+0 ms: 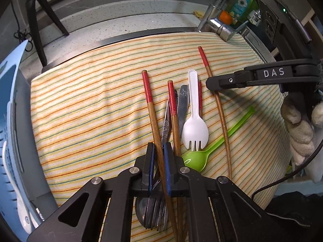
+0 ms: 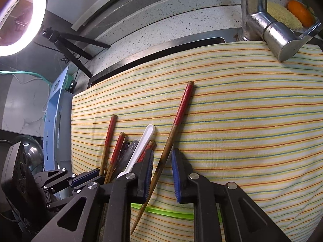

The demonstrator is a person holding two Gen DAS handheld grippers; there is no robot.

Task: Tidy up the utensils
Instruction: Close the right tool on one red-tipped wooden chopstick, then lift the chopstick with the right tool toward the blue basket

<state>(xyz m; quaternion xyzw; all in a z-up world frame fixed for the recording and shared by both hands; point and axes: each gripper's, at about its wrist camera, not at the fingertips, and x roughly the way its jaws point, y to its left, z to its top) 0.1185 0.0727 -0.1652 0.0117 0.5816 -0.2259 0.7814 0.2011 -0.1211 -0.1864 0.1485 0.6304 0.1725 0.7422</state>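
Observation:
Several red-topped wooden chopsticks lie on a striped cloth (image 1: 90, 111) among a white spork (image 1: 192, 129), a green spoon (image 1: 196, 159) and metal cutlery (image 1: 182, 102). My left gripper (image 1: 159, 155) is shut on the leftmost chopstick (image 1: 150, 109), its blue pads pressing the wooden shaft. My right gripper (image 2: 161, 173) straddles the rightmost chopstick (image 2: 181, 109). That stick lies near the left pad, with a gap to the right pad. In the left wrist view the right gripper (image 1: 210, 83) reaches in from the right over that chopstick (image 1: 203, 58).
A chrome faucet (image 1: 218, 16) overhangs the cloth's far right corner, with a green soap bottle (image 1: 242, 4) behind it. A blue plastic rack (image 1: 10, 121) stands along the left edge. A black tripod (image 1: 38, 20) and a ring light (image 2: 20, 20) stand at the far left.

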